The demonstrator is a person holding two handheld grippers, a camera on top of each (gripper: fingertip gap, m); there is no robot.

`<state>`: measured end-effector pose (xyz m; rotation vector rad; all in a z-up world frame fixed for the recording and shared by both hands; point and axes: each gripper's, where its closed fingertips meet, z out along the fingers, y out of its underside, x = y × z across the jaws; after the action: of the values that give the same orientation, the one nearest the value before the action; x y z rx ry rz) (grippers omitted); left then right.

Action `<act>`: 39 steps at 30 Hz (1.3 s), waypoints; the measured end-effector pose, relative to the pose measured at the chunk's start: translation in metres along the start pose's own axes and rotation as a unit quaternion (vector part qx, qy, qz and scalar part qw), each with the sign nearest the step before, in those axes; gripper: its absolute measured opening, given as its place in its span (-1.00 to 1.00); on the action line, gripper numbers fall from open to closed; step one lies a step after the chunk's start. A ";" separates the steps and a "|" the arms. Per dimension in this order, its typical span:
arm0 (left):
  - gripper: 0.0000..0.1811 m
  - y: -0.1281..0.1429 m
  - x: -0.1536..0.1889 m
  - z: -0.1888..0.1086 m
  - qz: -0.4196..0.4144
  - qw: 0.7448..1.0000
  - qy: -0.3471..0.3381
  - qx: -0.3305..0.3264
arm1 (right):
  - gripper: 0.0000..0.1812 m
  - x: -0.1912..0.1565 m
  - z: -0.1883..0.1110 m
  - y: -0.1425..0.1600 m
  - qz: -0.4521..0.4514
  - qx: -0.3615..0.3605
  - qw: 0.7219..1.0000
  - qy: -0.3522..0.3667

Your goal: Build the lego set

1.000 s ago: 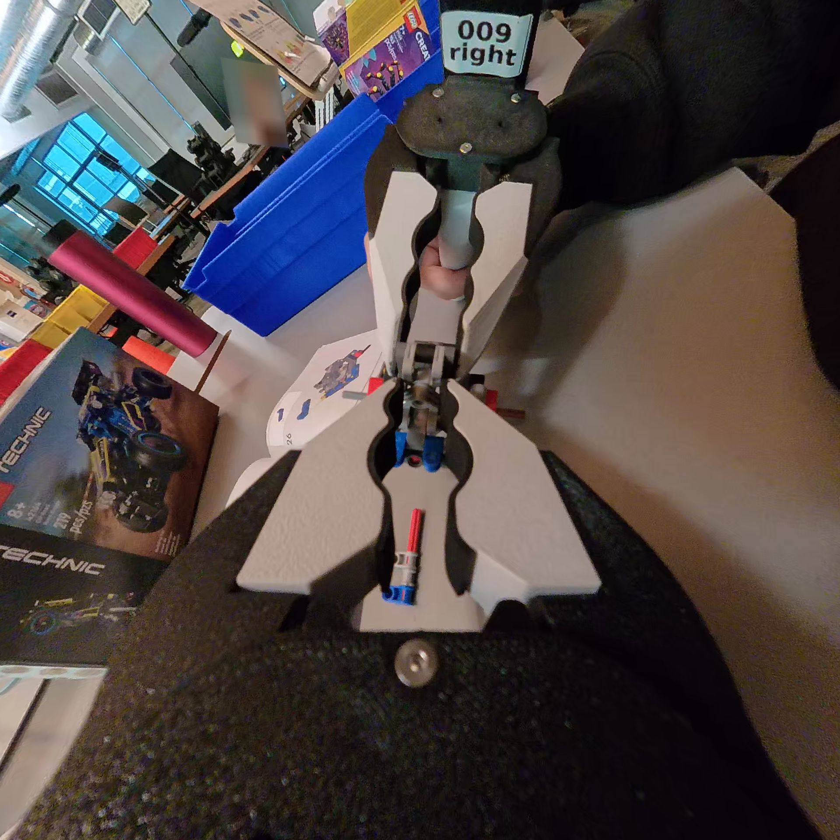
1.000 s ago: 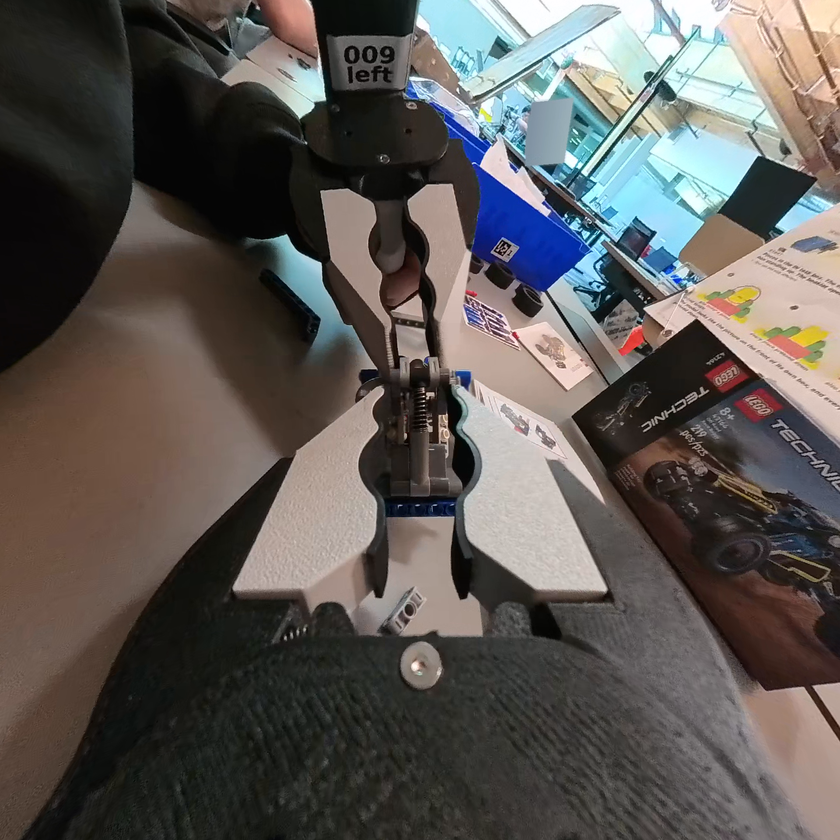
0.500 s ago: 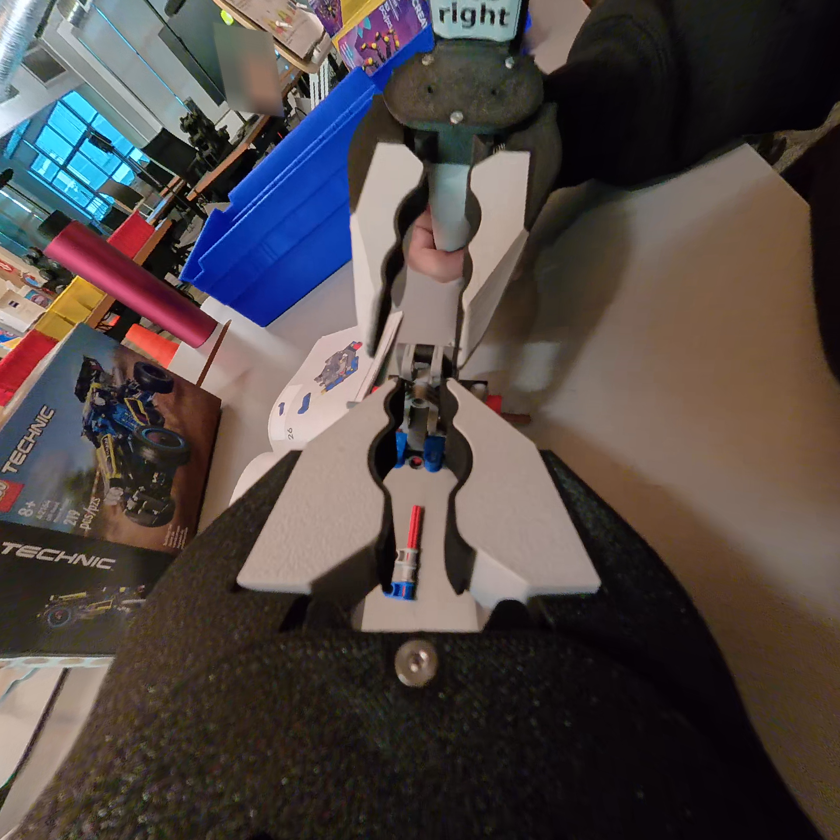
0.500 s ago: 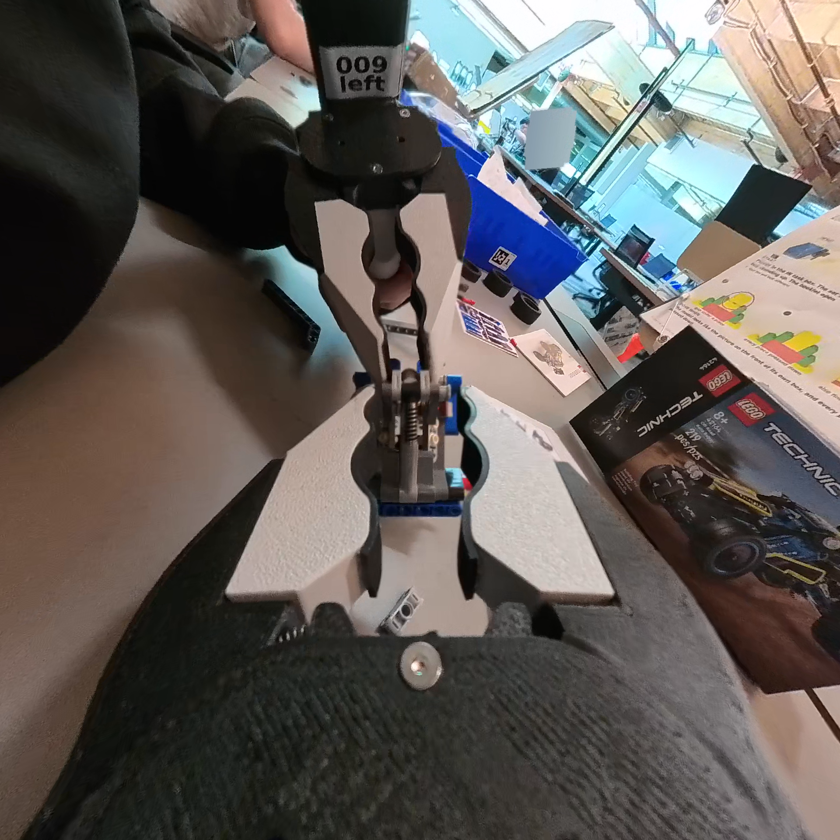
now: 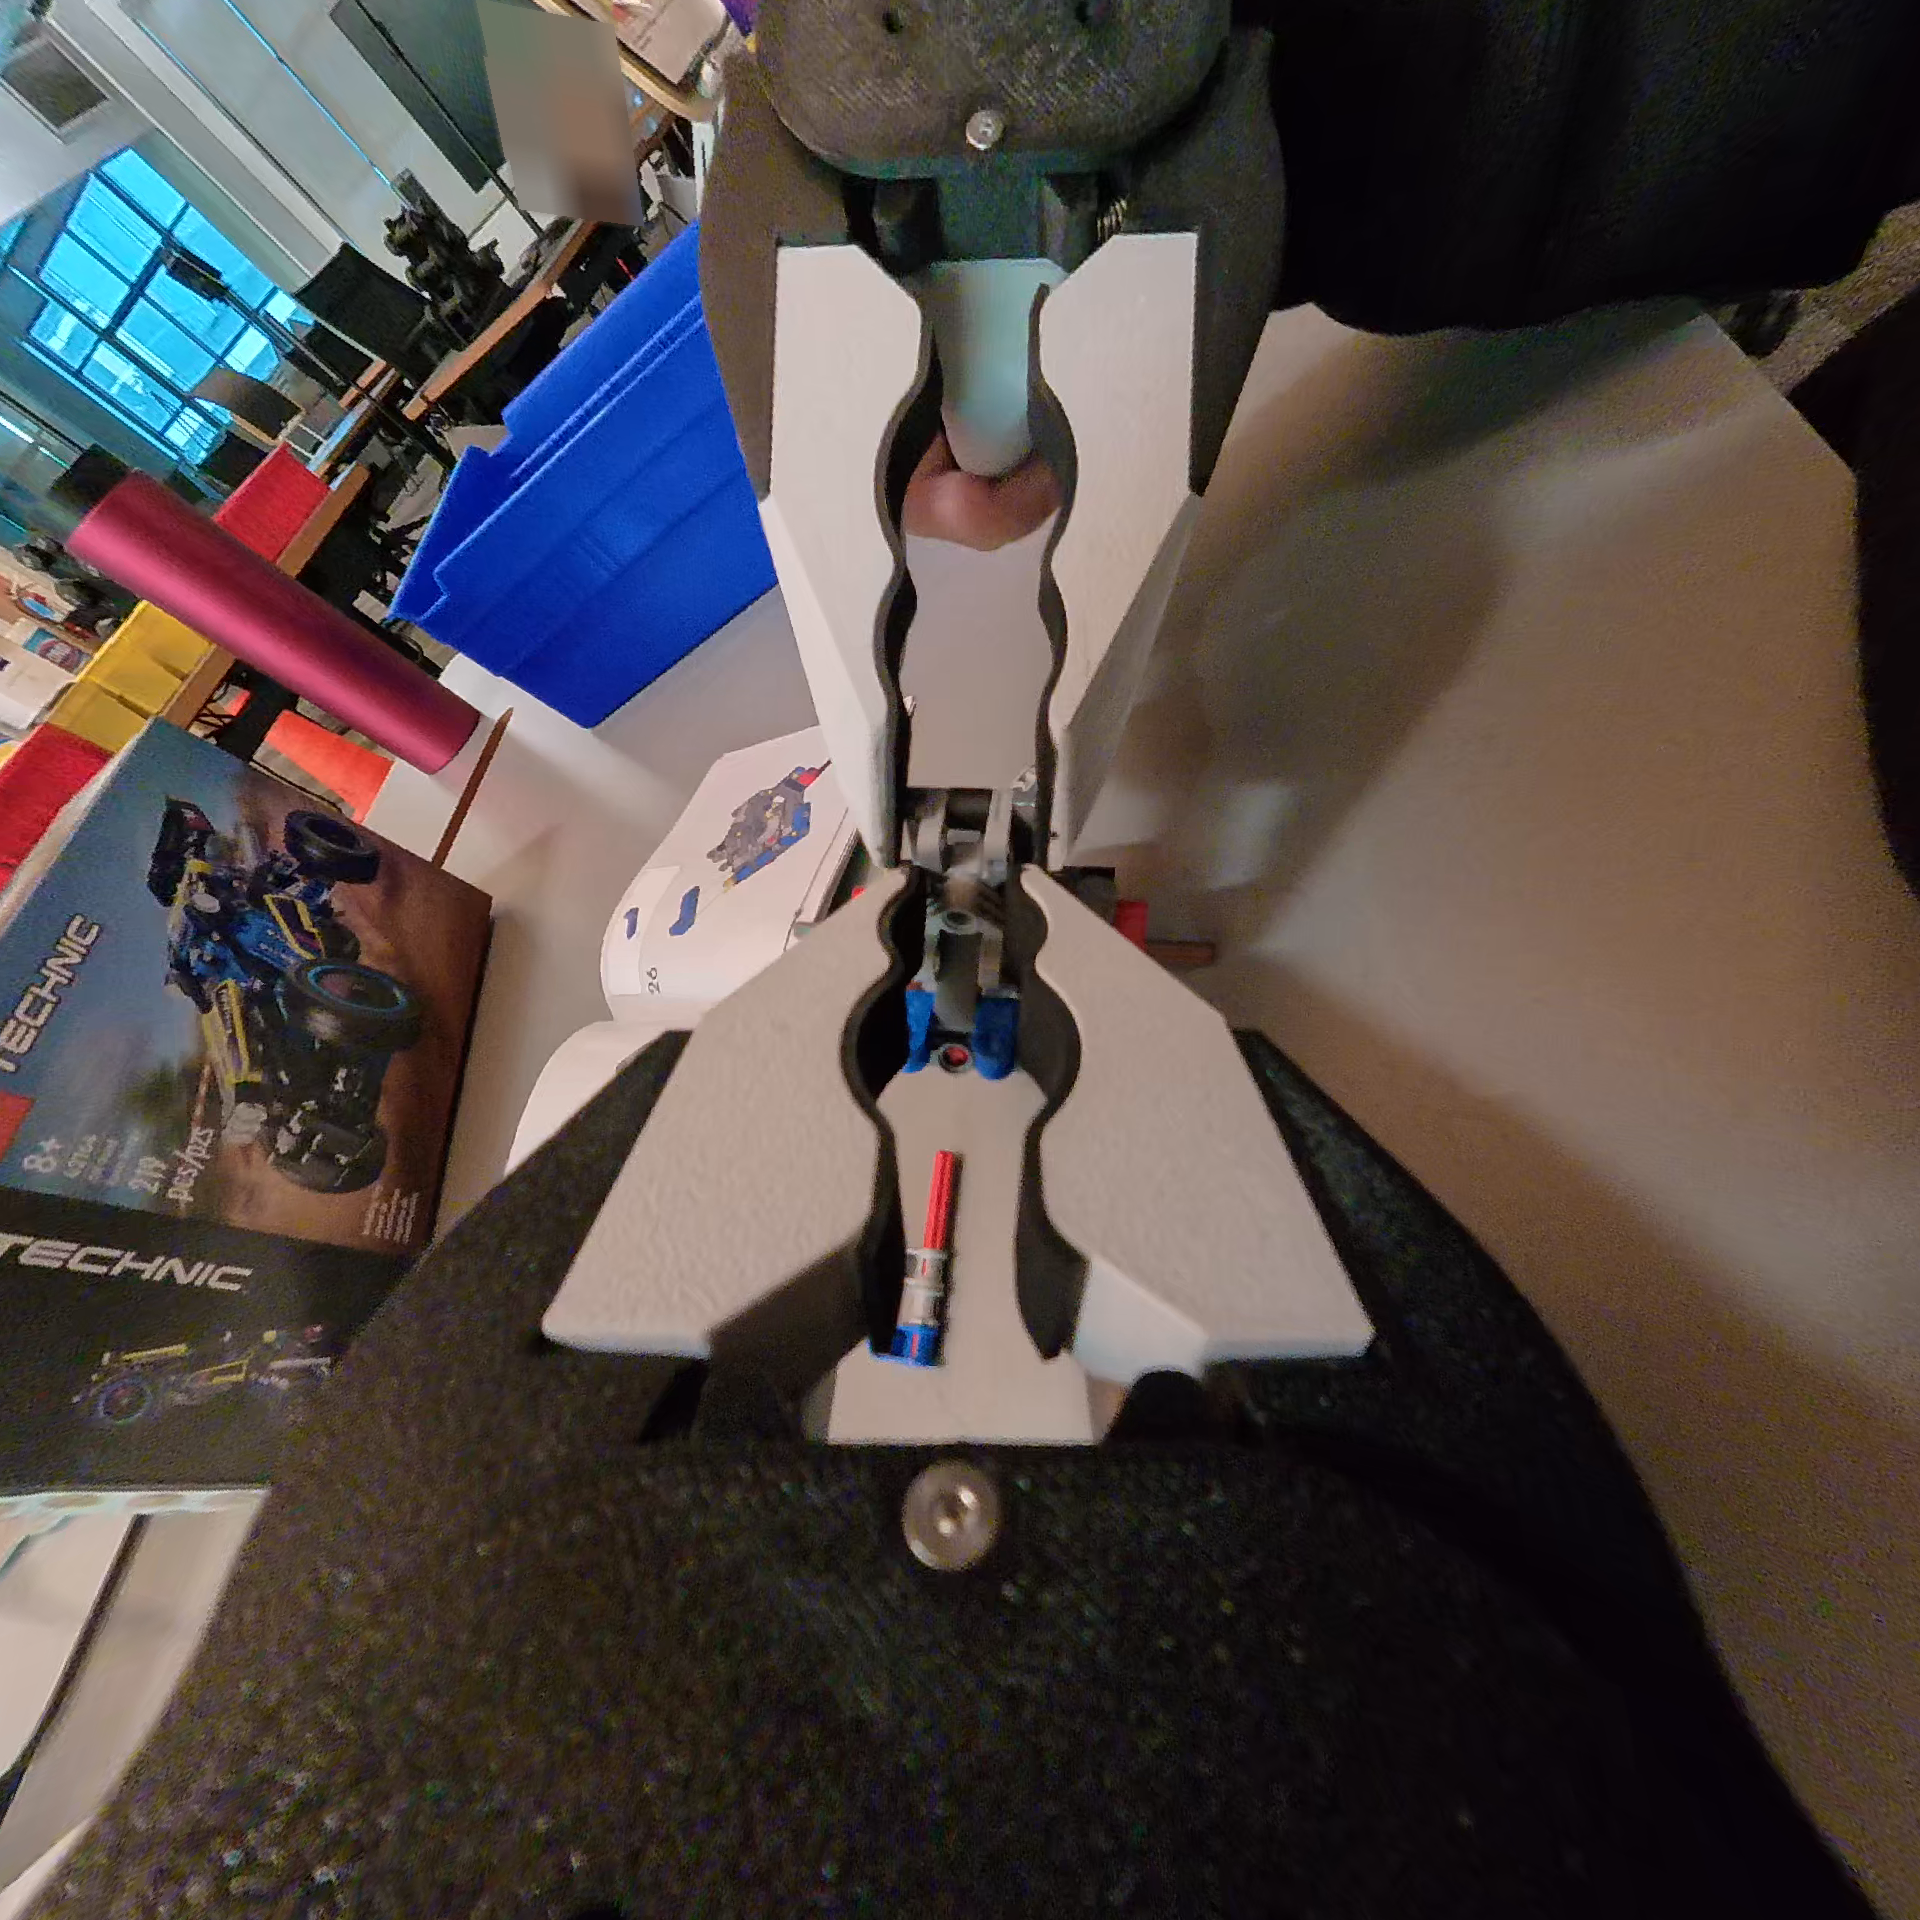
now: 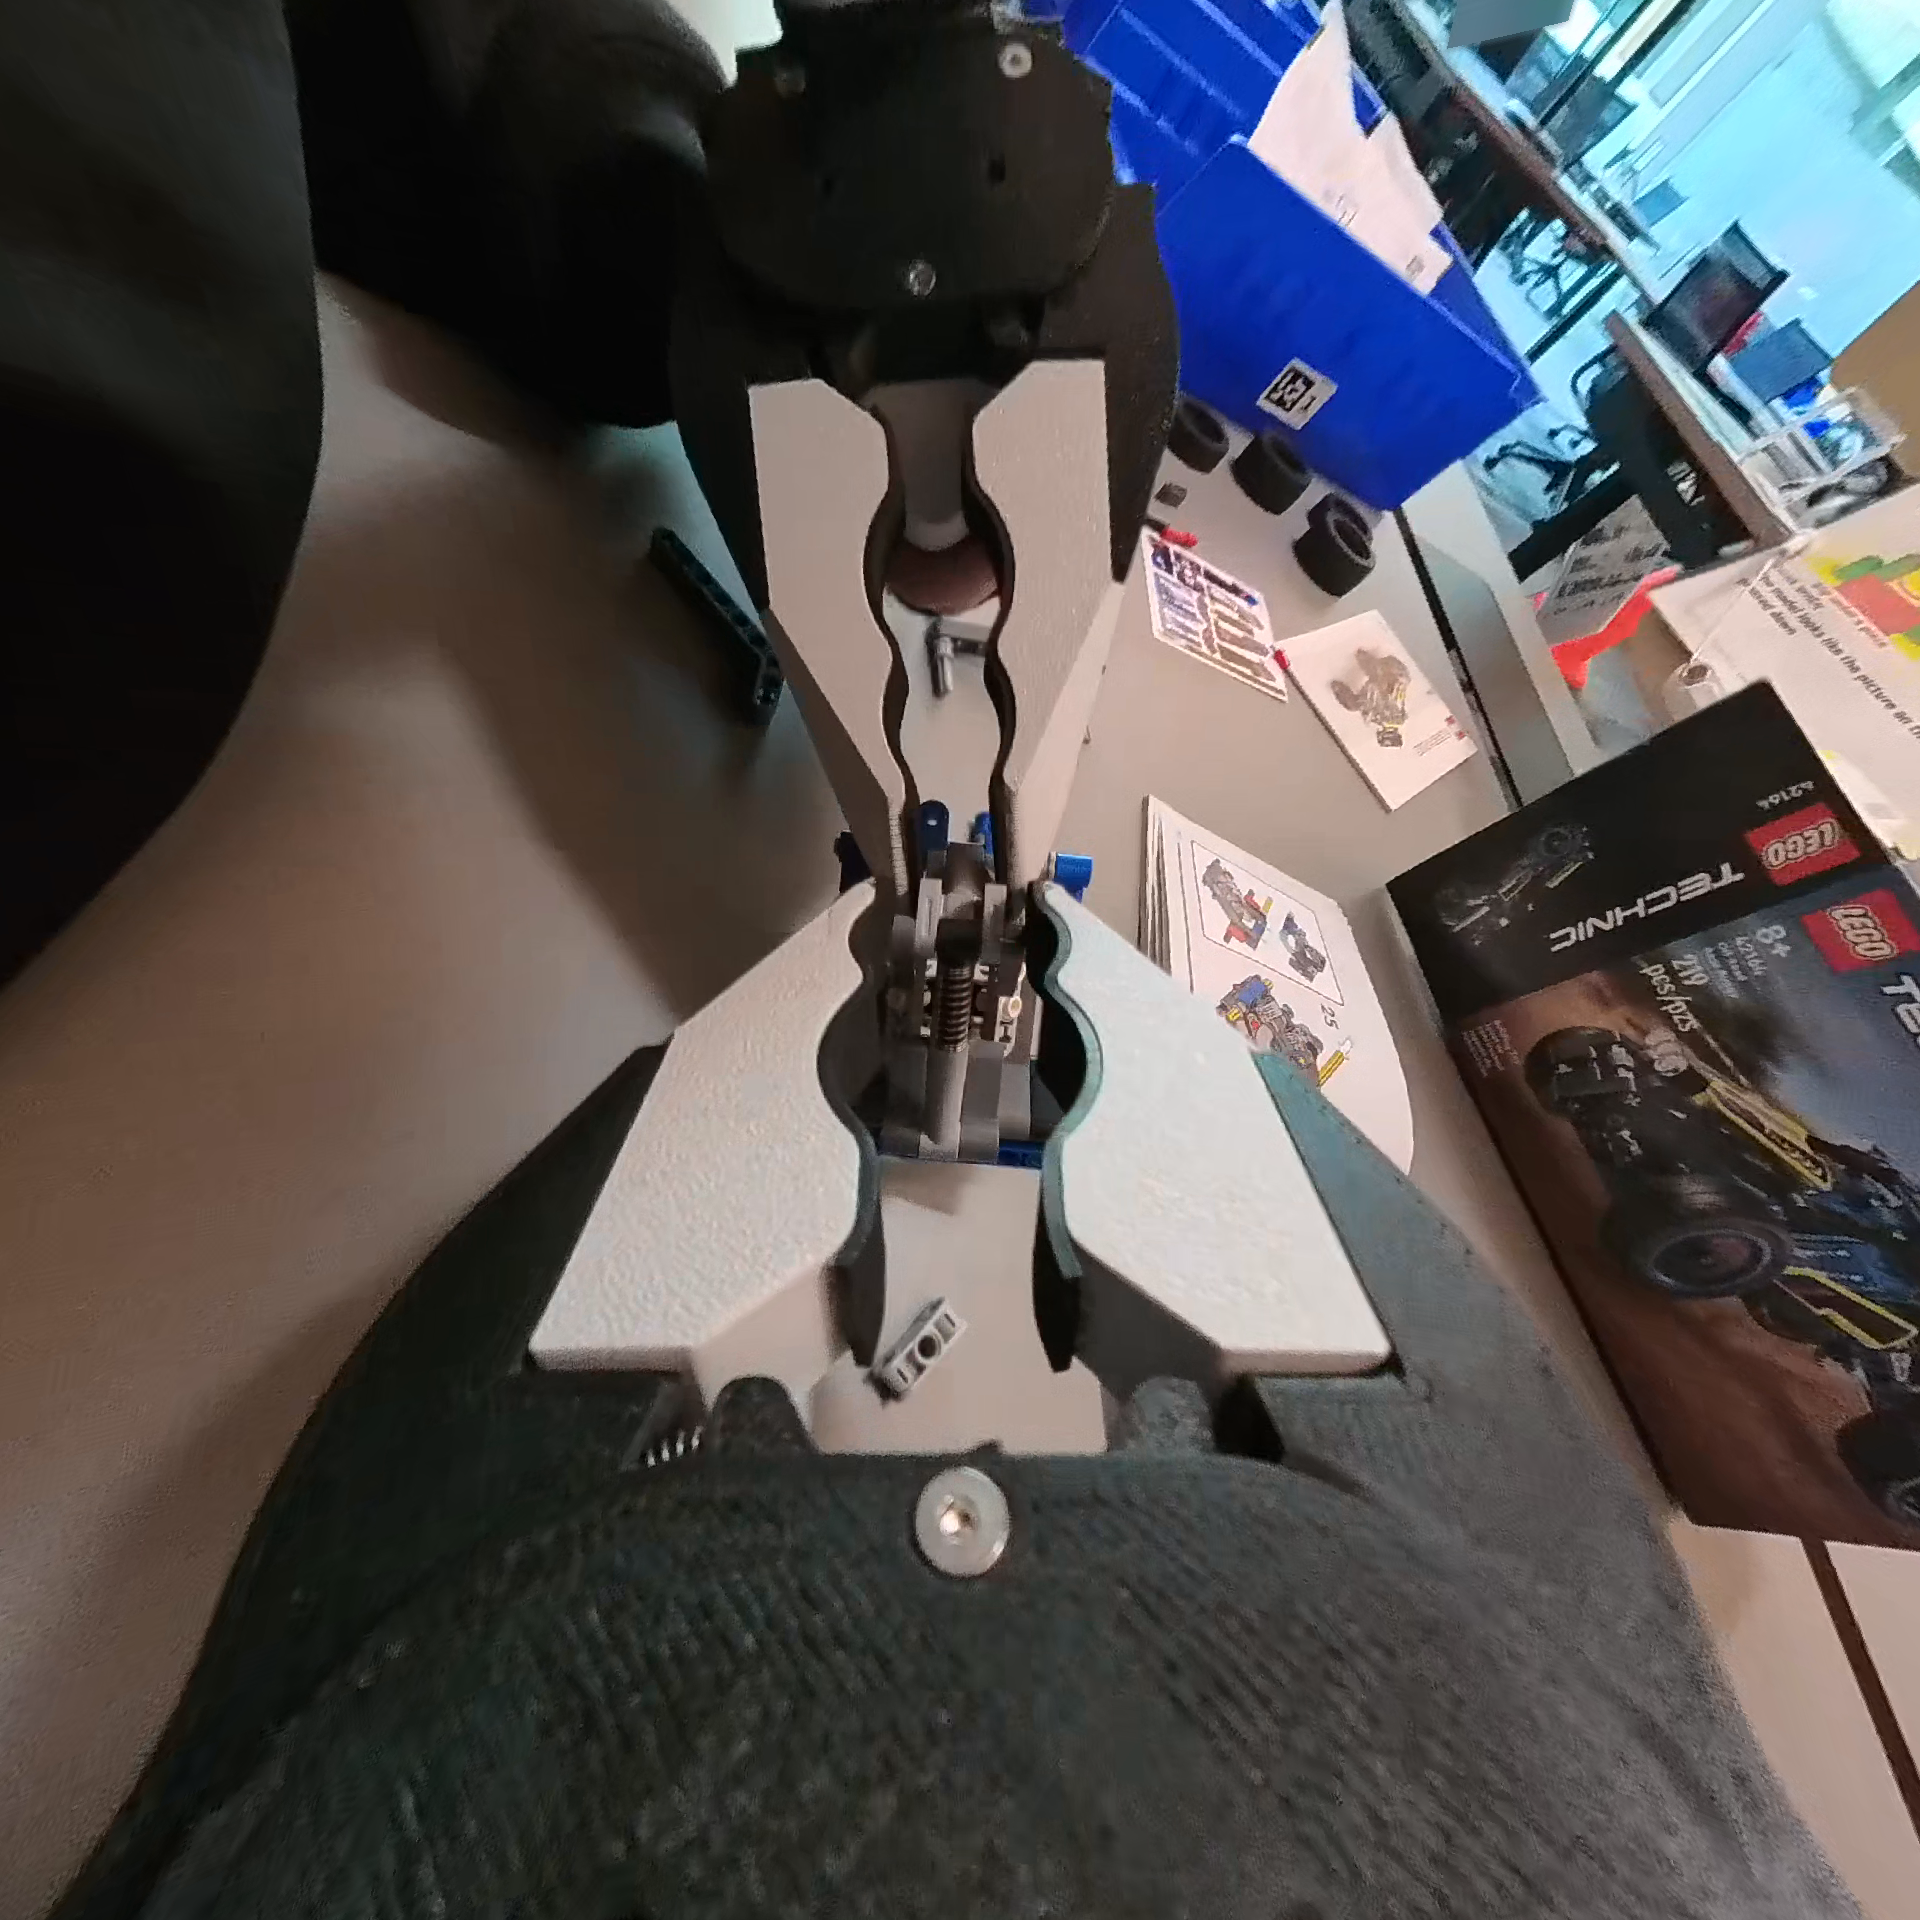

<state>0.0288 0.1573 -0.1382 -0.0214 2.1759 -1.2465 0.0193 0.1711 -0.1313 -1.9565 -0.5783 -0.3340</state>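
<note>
Gripping from opposite ends, the left gripper (image 5: 961,904) and right gripper (image 6: 961,914) both close their grey textured fingers on the small grey-and-blue lego sub-assembly (image 6: 956,1029), held between them above the pale worktop (image 5: 1507,935). The step in hand appears to be seating or aligning a part on this module, which carries a black coil spring (image 6: 954,1003) over a grey shaft. The next move likely calls for steady opposed pressure without twisting. A red plastic axle with a blue bush (image 5: 928,1262) lies below. An open instruction booklet (image 6: 1278,966) and glossy cardboard set box (image 6: 1662,1091) lie beside.
</note>
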 end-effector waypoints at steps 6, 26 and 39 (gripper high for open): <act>-0.87 0.001 0.001 0.003 -0.016 1.000 0.004 -0.018 | -0.75 -0.002 -0.002 0.006 -0.038 -0.089 0.995 -0.036; -0.87 0.007 0.002 0.005 -0.108 0.993 0.028 -0.024 | -0.79 -0.003 0.000 0.012 0.065 -0.195 0.965 -0.159; -0.86 0.008 0.009 0.009 -0.116 0.992 0.039 -0.026 | -0.82 -0.001 0.002 0.009 0.079 -0.213 0.961 -0.155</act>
<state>0.0286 0.1525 -0.1524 -0.2576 2.3253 -1.3364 0.0231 0.1690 -0.1401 -2.4812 -0.5760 -0.0476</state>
